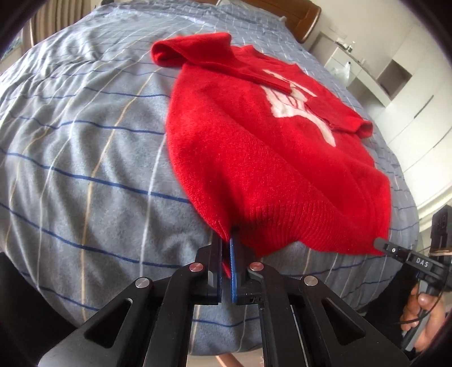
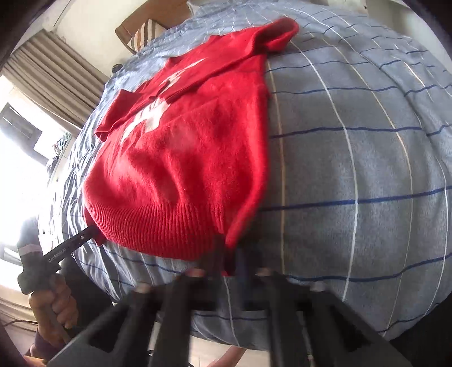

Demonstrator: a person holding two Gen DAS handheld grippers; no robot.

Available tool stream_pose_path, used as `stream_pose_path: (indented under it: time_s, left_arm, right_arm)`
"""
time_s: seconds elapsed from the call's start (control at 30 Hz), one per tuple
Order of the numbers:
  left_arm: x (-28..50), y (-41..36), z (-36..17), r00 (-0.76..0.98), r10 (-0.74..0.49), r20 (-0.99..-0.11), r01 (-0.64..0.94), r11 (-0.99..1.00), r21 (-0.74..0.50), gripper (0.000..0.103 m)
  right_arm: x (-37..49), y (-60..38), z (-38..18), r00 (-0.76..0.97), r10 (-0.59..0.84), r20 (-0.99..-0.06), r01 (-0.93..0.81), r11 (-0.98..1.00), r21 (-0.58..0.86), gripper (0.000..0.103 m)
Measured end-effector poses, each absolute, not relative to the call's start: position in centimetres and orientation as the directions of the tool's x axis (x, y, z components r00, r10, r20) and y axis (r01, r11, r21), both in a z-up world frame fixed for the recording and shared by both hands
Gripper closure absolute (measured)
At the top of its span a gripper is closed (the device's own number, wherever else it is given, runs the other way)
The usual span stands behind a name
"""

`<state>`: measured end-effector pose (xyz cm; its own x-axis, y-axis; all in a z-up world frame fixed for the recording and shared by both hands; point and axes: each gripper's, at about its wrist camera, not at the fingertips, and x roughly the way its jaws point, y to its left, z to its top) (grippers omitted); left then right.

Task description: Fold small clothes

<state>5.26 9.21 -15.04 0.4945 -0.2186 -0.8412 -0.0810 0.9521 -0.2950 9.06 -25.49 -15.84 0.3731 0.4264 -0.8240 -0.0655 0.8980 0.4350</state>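
Observation:
A red knitted sweater (image 1: 268,158) with a white motif lies flat on the bed, both sleeves folded across its chest. Its ribbed hem faces me. My left gripper (image 1: 227,240) is shut on the hem's left corner, with red knit pinched between the blue pads. In the right wrist view the same sweater (image 2: 183,158) shows, and my right gripper (image 2: 228,248), blurred, is shut on the hem's right corner. Each gripper also appears in the other's view: the right gripper's tip (image 1: 380,243) and the left gripper's tip (image 2: 90,233), both at the hem's corners.
A grey-blue checked bed cover (image 1: 84,141) spreads wide around the sweater. A wooden headboard (image 1: 305,17) and white cabinets (image 1: 395,79) stand beyond it. Curtains (image 2: 56,70) and a bright window (image 2: 17,158) are on the other side. A person's hand (image 2: 53,305) holds the left gripper's handle.

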Motion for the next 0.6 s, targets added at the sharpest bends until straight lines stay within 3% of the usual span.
stream_pose_path:
  time_s: [0.23, 0.33, 0.6]
  left_arm:
    - [2.5, 11.9, -12.1, 0.468, -0.132, -0.874, -0.058, 0.982, -0.18, 0.102]
    - [2.6, 10.8, -13.5, 0.444, -0.039, -0.895, -0.045, 0.997, -0.066, 0.102]
    - [4.7, 9.6, -18.4, 0.394, 0.081, -0.915, -0.122, 0.992, 0.036, 0.101]
  right_arm:
    - [6.7, -26.7, -13.1, 0.362, 0.439, -0.822, -0.074, 0.893, 0.444, 0.099]
    - [6.5, -25.8, -14.2, 0.324, 0.412, -0.852, -0.07, 0.908, 0.413, 0.099]
    - [7.7, -25.2, -19.5, 0.317, 0.317, -0.894, -0.008, 0.943, 0.332, 0.099]
